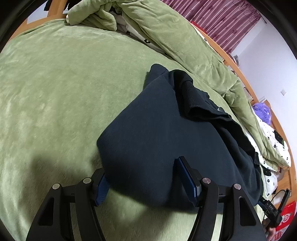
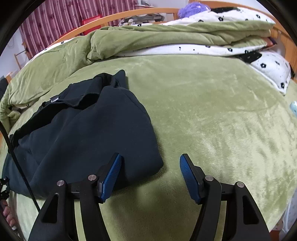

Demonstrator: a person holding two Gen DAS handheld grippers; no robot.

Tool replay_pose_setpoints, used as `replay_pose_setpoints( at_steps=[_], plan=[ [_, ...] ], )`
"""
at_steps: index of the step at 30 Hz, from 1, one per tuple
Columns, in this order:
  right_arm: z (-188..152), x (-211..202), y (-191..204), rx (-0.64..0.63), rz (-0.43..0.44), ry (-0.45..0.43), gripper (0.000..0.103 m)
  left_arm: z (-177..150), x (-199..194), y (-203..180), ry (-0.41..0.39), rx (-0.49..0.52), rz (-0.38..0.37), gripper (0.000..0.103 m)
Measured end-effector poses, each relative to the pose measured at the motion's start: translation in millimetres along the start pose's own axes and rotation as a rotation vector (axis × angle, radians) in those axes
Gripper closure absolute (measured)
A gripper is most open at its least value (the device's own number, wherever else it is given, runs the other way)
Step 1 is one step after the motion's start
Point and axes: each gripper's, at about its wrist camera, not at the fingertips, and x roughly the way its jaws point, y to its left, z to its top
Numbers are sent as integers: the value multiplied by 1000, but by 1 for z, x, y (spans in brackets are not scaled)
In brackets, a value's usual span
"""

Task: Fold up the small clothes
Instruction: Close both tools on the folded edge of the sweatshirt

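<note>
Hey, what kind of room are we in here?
Most likely a bedroom. A green plush bedspread covers a wide bed, a folded green quilt with a white flowered lining lies along it, and a wooden bed frame stands before striped maroon curtains.

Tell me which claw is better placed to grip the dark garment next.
Left. The left claw is open with the near edge of the dark garment lying between its fingers. The right claw is also open, but only its left finger overlaps the fabric; green blanket fills its gap.
</note>
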Motion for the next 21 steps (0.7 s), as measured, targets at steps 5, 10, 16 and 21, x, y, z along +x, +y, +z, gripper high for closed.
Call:
replay_pose_setpoints(
  at_steps=[5, 10, 16, 21],
  plan=[
    [4, 17, 1, 21, 36, 35, 34, 3, 6, -9, -10, 19, 24, 38],
    [6, 32, 4, 32, 53, 31, 32, 4, 9, -13, -25, 35, 49, 38],
    [6, 33, 20, -21, 96, 9, 70, 2, 4, -18, -44, 74, 87, 58],
    [3, 21, 29, -70, 57, -37, 82, 0, -9, -23, -70, 101, 84, 78]
  ],
)
